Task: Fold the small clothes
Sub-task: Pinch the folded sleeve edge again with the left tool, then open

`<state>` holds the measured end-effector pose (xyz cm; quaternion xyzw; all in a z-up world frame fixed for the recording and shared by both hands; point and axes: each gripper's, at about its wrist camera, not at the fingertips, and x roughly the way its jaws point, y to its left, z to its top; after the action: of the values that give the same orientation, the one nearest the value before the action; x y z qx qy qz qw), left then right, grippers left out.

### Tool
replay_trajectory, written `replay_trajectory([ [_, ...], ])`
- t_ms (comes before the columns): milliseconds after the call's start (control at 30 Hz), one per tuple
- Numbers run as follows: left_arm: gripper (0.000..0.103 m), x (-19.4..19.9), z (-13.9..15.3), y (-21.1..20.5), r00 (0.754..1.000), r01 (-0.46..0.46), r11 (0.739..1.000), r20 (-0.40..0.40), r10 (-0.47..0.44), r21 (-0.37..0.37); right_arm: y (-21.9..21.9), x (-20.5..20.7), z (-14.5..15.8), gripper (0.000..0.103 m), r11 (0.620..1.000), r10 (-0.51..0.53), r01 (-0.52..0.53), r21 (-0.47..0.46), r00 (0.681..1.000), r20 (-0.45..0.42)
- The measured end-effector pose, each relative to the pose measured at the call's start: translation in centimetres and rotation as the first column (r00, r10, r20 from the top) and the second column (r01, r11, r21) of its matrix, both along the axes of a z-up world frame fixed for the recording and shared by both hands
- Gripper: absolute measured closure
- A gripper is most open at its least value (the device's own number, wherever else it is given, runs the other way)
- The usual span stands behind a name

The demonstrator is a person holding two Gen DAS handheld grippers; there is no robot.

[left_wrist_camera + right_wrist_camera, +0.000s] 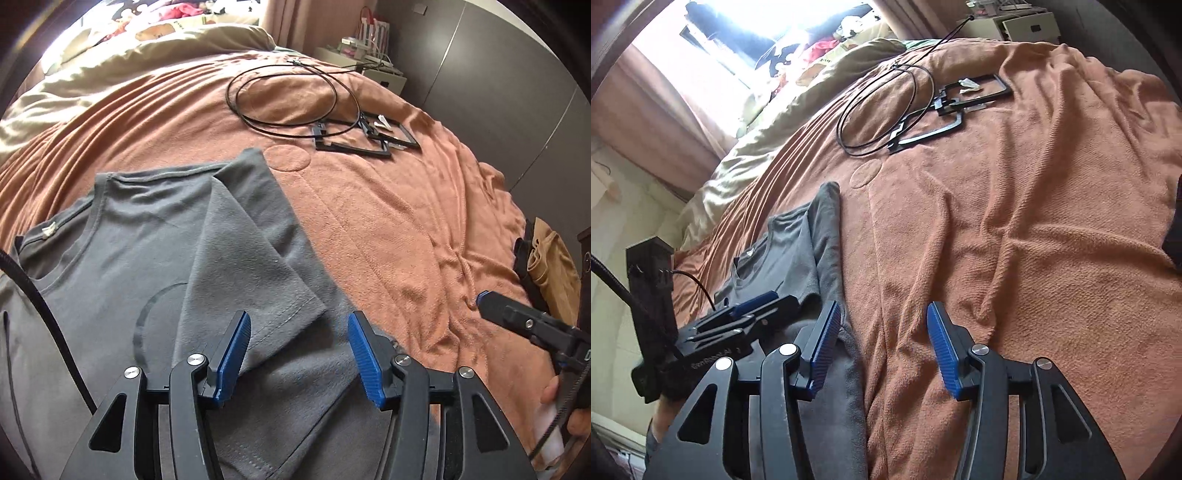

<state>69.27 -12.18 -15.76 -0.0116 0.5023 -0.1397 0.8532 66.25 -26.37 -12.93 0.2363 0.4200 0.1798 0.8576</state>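
Orange blanket [388, 229], ribbed and wrinkled, spread across the whole bed. Beige duvet [110, 74] bunched along the far edge, under a bright window. Grey T-shirt [122, 251] flat on the blanket at the near left, collar toward the far side, right side and sleeve folded over the chest. Left gripper [299, 354] above the folded sleeve, blue pads [232, 358] parted at middling width, cloth below the gap but pressed by neither pad. Right gripper [882, 350] at the shirt's right edge, jaws likewise parted at middling width, left pad over grey cloth, right pad over bare blanket, nothing clamped. Black cable [280, 96] coiled in loops on the far blanket. Black frames [365, 136], two flat rectangles overlapping, just beside the coil. Hand [565, 413] at the right margin of the left view, around a gripper handle.
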Motion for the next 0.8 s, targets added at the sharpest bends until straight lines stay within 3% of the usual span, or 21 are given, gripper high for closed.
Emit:
replay_trajectory([
  [133, 0.047, 0.8, -1.4, -1.4, 1.0, 0.005, 0.998, -0.013, -0.004, 0.059, -1.7, -0.6, 0.3, 0.056, 0.999, -0.032, 0.032, 0.032, 0.999, 0.009],
  [233, 0.072, 0.8, -1.9, -0.5, 0.999, -0.051, 0.997, 0.002, 0.051, 0.064, -2.2, -1.0, 0.4, 0.056, 0.999, -0.039, 0.038, 0.032, 0.999, 0.012],
  [333, 0.094, 0.9, -1.8, 1.2, 0.995, -0.095, 0.996, -0.018, 0.095, 0.002, -2.0, -0.9, 0.5, 0.056, 0.999, -0.039, 0.039, 0.027, 0.999, 0.008],
  [733, 0.099, 0.2, 2.8, 5.1, 0.989, -0.139, 0.99, 0.065, 0.136, 0.033, 1.0, -0.2, 0.6, 0.056, 0.996, 0.044, -0.044, 0.073, 0.999, 0.006],
  [800, 0.099, 0.5, 3.1, 6.2, 0.986, -0.152, 0.988, 0.072, 0.149, 0.04, 1.7, 0.0, 0.3, 0.047, 0.997, 0.052, -0.052, 0.057, 0.999, 0.001],
])
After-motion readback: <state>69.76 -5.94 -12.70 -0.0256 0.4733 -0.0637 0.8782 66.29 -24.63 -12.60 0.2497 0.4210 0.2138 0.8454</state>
